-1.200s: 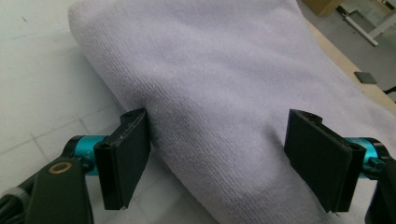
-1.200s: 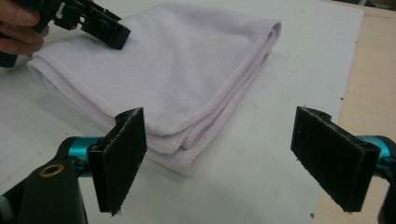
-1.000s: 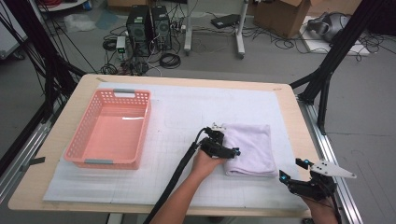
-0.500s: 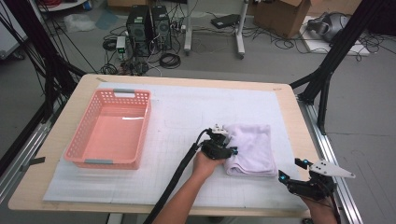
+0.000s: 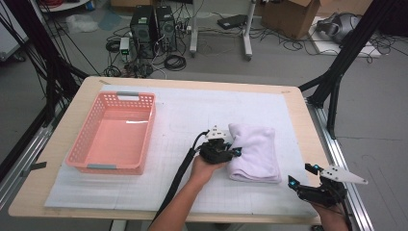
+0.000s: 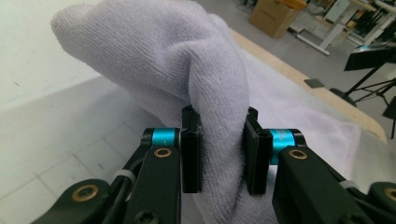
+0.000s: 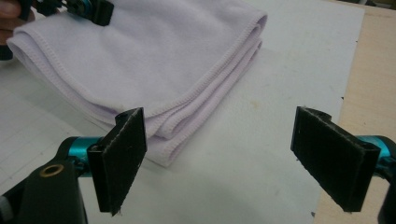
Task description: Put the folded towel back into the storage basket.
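Observation:
A folded pale lilac towel (image 5: 255,151) lies on the white mat right of centre. My left gripper (image 5: 230,149) is at the towel's left edge, shut on a bunched fold of it. In the left gripper view the towel (image 6: 187,79) rises in a hump between the two black pads (image 6: 191,158). My right gripper (image 5: 300,177) hovers open near the table's front right corner, apart from the towel. In the right gripper view its pads (image 7: 123,156) stand wide, with the towel's folded corner (image 7: 154,70) just beyond the left one.
A pink plastic basket (image 5: 113,132) stands on the left of the mat, with nothing inside. The white mat (image 5: 192,110) covers most of the wooden table (image 5: 298,115). Cables, computer towers and cardboard boxes lie on the floor beyond the far edge.
The left gripper has pushed the towel's left edge to the right and lifted it, so the towel is narrower and bunched. The right gripper has barely moved.

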